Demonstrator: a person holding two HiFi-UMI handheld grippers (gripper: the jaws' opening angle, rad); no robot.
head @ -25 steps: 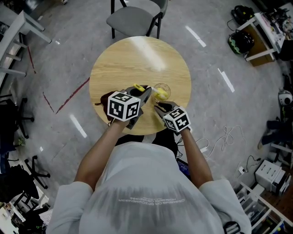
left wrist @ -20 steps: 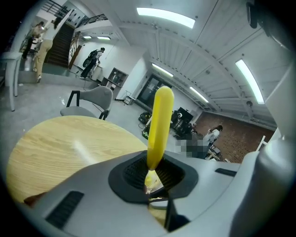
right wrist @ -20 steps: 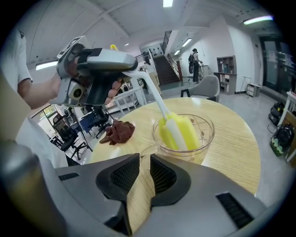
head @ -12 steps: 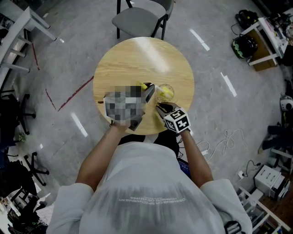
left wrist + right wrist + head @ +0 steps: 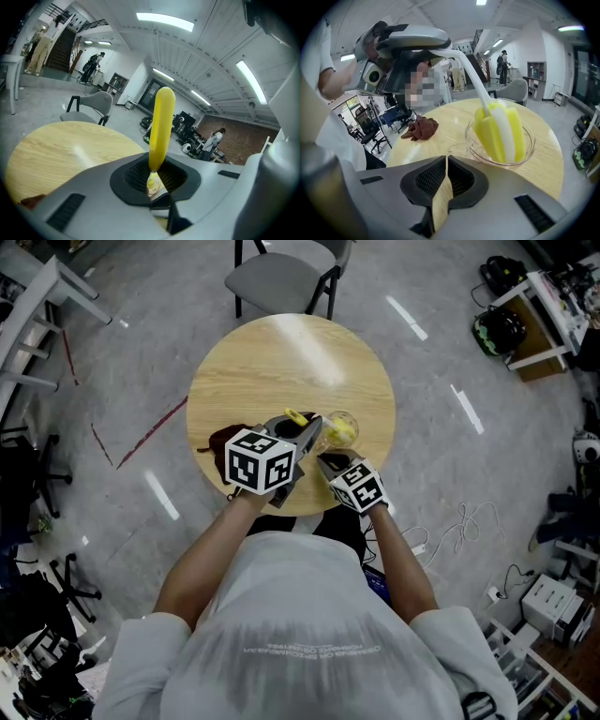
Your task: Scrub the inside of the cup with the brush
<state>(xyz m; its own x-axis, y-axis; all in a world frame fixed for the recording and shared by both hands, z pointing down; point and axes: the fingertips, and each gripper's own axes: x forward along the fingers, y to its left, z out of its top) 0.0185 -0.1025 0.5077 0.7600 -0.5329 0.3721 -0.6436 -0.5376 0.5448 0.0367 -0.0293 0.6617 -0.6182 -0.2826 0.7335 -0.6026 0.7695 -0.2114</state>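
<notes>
ok so this is right at the start of the actual scrubbing imo; the brush (image 5: pixel 499 129) already has its yellow-and-white sponge head down inside the cup (image 5: pixel 336 427), which stands upright on the round wooden surface (image 5: pixel 272 362); the left claw (image 5: pixel 157 180) is clamped on the brush's yellow handle, which sticks straight up out of the pads in the left gripper view; the right claw (image 5: pixel 446 161) sits just on the near side of the cup and has just been closing, down to a thin sliver now; the cup's clear handle is right at its tips, so my read is it's pinching that handle to steady the cup, though glass on wood is hard to make out; nothing else is between those pads; next move, I'd guess, needs the right side to hold firm while the left works the sponge round and up and down against the inner wall, without tipping a light glass cup; pose-wise both forearms reach forward over the edge of the surface nearest the cup; the left claw comes at the cup from its left at a shallow downward slant, marker cube on top; the right one tilts down more steeply; a brown cloth (image 5: pixel 421 127) lies left of the cup, apart from it
</notes>
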